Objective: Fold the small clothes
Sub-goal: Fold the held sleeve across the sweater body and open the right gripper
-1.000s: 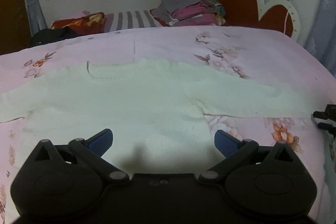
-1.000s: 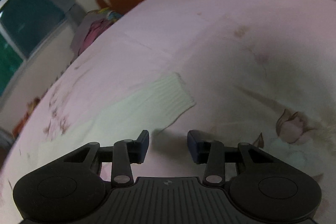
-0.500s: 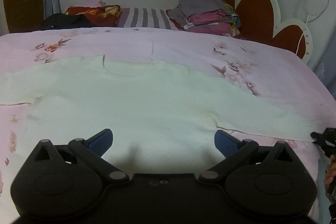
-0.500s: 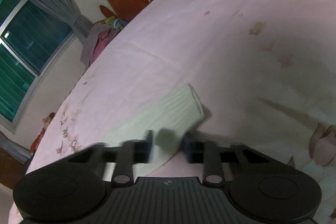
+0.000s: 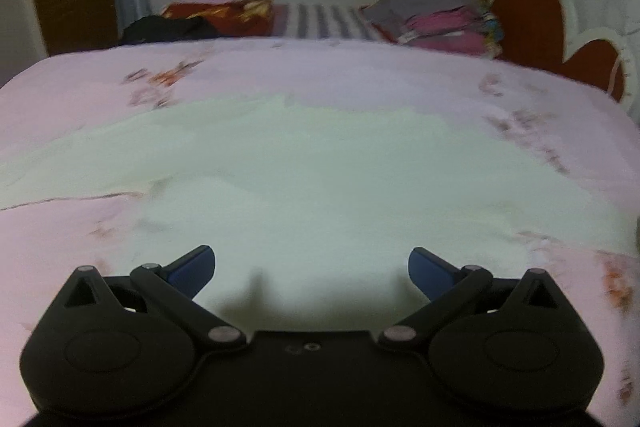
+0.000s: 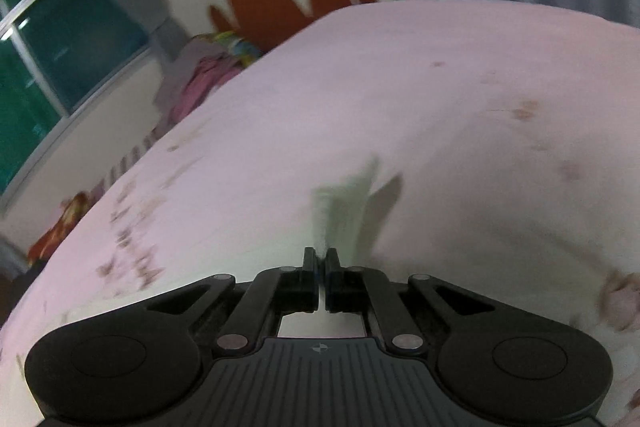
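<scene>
The right gripper (image 6: 321,259) is pinched tight on the cuff of the pale cream knitted sweater (image 5: 320,179), which lies flat on the pink floral bedsheet (image 5: 360,83). The left gripper (image 5: 311,261) hovers spread wide, empty, over the hem. Soft, light and floppy; best gripped at edges.

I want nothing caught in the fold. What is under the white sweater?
The sweater lies flat on the pink floral bedsheet, which shows all around it. No lump shows, but whatever lies beneath stays covered. The right gripper pinches its sleeve cuff.
</scene>
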Demonstrator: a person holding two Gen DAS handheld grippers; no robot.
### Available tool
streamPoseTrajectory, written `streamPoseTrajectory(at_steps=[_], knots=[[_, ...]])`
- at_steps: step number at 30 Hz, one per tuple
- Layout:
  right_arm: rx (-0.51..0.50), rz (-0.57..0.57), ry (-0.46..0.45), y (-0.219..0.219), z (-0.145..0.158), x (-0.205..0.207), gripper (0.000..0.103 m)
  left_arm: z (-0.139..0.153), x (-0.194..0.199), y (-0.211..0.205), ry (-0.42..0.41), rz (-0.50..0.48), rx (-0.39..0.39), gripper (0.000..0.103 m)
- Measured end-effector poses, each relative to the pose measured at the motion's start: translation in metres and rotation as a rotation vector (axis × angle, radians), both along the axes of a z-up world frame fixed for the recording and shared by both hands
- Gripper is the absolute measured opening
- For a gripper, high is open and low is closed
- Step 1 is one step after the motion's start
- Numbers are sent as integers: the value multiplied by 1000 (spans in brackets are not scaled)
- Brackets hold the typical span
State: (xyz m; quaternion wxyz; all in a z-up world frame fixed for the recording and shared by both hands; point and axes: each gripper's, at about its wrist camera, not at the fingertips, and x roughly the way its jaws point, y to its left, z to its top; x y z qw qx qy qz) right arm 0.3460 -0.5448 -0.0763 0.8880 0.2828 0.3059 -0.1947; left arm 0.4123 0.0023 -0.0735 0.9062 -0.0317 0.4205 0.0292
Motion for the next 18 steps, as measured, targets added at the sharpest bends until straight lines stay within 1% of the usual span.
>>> streamPoseTrajectory(at_steps=[1, 3, 9, 12, 14, 18], knots=[[-12, 28, 4, 13, 2, 5, 2, -3, 1, 7, 9, 11, 9, 103], [-19, 74, 7, 39, 9, 20, 2, -8, 2, 25, 13, 12, -1, 103], [-88, 248, 16, 158, 18, 60, 2, -16, -10, 83, -1, -27, -57, 103], [-131, 351, 21, 219, 14, 79, 2, -18, -23, 111, 0, -26, -92, 100], [-166, 425, 25, 263, 9, 92, 2, -18, -32, 127, 1, -1, -94, 100], [-219, 555, 34, 331, -8, 108, 2, -16, -46, 160, -7, 56, -105, 100]])
